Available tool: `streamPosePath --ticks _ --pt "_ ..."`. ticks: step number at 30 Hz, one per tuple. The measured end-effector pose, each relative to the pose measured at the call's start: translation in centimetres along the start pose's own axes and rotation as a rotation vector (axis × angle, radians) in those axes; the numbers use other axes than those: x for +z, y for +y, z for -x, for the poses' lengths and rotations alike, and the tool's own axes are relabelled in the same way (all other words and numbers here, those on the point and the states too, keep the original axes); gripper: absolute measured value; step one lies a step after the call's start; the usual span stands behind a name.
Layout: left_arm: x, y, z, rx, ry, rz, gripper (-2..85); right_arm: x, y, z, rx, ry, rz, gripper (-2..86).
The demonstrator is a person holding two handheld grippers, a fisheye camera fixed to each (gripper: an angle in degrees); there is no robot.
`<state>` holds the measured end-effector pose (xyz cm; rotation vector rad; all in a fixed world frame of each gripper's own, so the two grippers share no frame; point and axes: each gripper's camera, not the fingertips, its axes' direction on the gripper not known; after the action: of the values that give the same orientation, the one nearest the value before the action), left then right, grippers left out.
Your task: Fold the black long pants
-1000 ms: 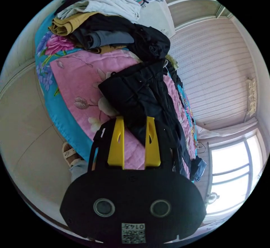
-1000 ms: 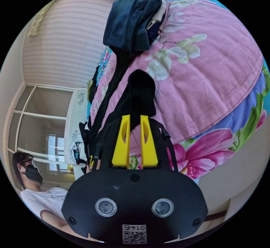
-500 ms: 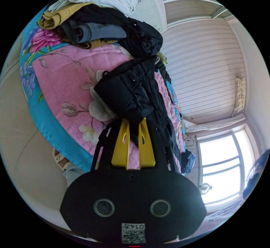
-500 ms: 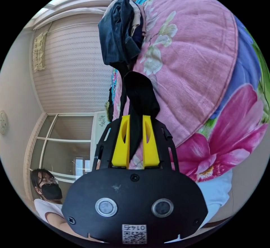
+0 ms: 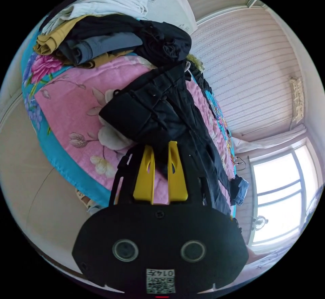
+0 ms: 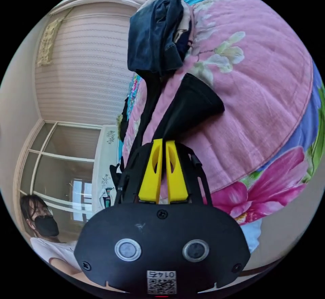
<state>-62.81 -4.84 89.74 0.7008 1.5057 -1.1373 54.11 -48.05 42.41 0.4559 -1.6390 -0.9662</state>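
The black long pants (image 5: 162, 109) lie stretched along the pink flowered quilt (image 5: 71, 109), and everything else sits in relation to that quilt. In the left gripper view, the left gripper (image 5: 160, 148) has its yellow jaws drawn close on a fold of black cloth at the waist end, and the fabric fills the narrow gap between them. Beyond the waist, at the quilt's far edge, a pile of folded clothes (image 5: 98, 38) is stacked in grey, mustard and white. In the right gripper view, the right gripper (image 6: 161, 144) pinches the hem end of one leg (image 6: 193, 104) with jaws almost touching, the cloth fanning out over the quilt. A dark blue garment (image 6: 155, 38) sits bunched just past it on the quilt.
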Motion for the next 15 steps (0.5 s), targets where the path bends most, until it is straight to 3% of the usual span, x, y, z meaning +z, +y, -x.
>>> streamPosePath --ticks 7,15 --pt "-3.4 -2.3 -5.4 0.171 0.108 -0.050 4.2 -0.1 -4.7 8.6 -0.300 0.060 0.148 0.5" --pt "2.1 -12.0 -14.3 0.278 0.065 -0.009 5.7 8.3 -16.9 13.5 -0.166 0.210 0.417 1.9"
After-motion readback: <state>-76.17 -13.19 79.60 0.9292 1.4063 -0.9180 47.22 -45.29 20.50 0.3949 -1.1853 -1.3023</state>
